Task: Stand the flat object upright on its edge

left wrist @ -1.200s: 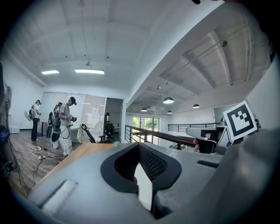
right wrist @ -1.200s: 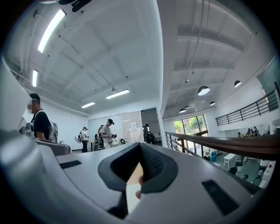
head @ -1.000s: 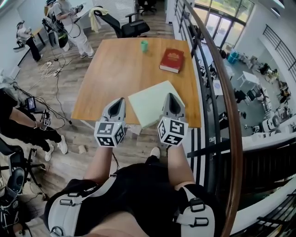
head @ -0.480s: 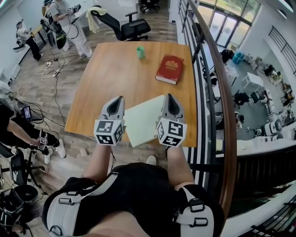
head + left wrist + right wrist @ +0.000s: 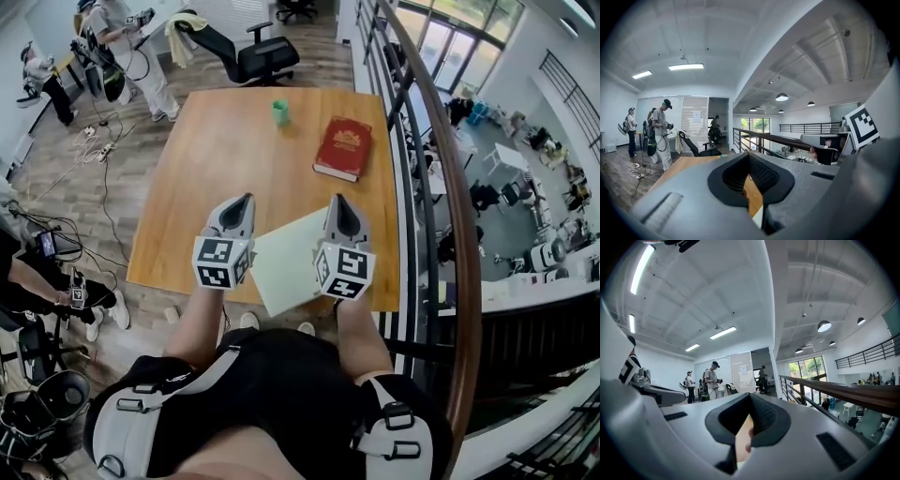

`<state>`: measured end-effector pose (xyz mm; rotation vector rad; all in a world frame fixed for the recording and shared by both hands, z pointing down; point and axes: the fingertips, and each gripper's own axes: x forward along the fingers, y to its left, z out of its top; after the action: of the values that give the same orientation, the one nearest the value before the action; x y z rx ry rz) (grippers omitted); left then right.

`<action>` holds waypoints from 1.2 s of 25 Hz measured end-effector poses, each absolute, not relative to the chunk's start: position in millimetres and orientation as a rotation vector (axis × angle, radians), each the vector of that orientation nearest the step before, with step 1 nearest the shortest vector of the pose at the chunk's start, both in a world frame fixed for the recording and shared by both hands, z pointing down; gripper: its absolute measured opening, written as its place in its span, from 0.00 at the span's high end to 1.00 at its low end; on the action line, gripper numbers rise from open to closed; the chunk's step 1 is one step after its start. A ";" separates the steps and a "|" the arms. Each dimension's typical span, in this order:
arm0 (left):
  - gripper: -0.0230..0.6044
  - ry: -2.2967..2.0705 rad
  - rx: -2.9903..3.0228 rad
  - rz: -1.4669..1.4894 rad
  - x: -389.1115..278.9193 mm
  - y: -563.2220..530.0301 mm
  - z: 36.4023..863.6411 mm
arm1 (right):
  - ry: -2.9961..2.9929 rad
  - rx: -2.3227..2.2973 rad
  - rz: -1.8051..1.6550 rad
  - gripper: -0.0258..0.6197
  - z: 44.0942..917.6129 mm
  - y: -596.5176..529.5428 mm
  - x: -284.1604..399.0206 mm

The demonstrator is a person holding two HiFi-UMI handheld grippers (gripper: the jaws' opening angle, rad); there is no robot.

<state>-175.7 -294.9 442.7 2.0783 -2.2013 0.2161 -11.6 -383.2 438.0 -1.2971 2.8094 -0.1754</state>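
A red book [image 5: 342, 147] lies flat on the wooden table [image 5: 225, 159], right of centre. A pale green flat sheet [image 5: 286, 262] lies at the near edge and overhangs it a little. My left gripper [image 5: 241, 202] and right gripper [image 5: 339, 202] hover side by side above the near part of the table, either side of the sheet, both pointing away from me. In the left gripper view the left gripper [image 5: 749, 155] has its jaws shut with nothing between them. The right gripper [image 5: 750, 395] stands the same in its own view. Neither touches the book or the sheet.
A small green cup [image 5: 279, 112] stands near the table's far edge. A dark handrail [image 5: 441, 159] runs close along the table's right side. A black office chair [image 5: 246, 58] is behind the table. People [image 5: 127, 47] stand at the far left, with cables on the floor.
The table, book and sheet have slid lower and nearer in the head view. Both grippers keep the same pose, side by side and shut.
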 end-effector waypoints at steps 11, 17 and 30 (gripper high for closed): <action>0.97 -2.044 2.149 0.286 -216.4 -321.5 467.2 | 2.716 -1.561 -0.211 0.95 452.1 -385.4 -3.0; 0.81 -1.756 2.233 0.355 -204.6 -343.0 496.7 | 2.595 -1.725 -0.423 0.87 479.3 -393.2 23.0; 0.66 -1.107 2.294 0.794 -141.6 -362.0 622.6 | 2.399 -2.014 -1.004 0.73 605.2 -355.9 83.1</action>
<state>-141.6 -362.0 622.6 2.2944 -1.1073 0.7943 83.1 -355.9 605.2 -2.0142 2.3991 -1.0035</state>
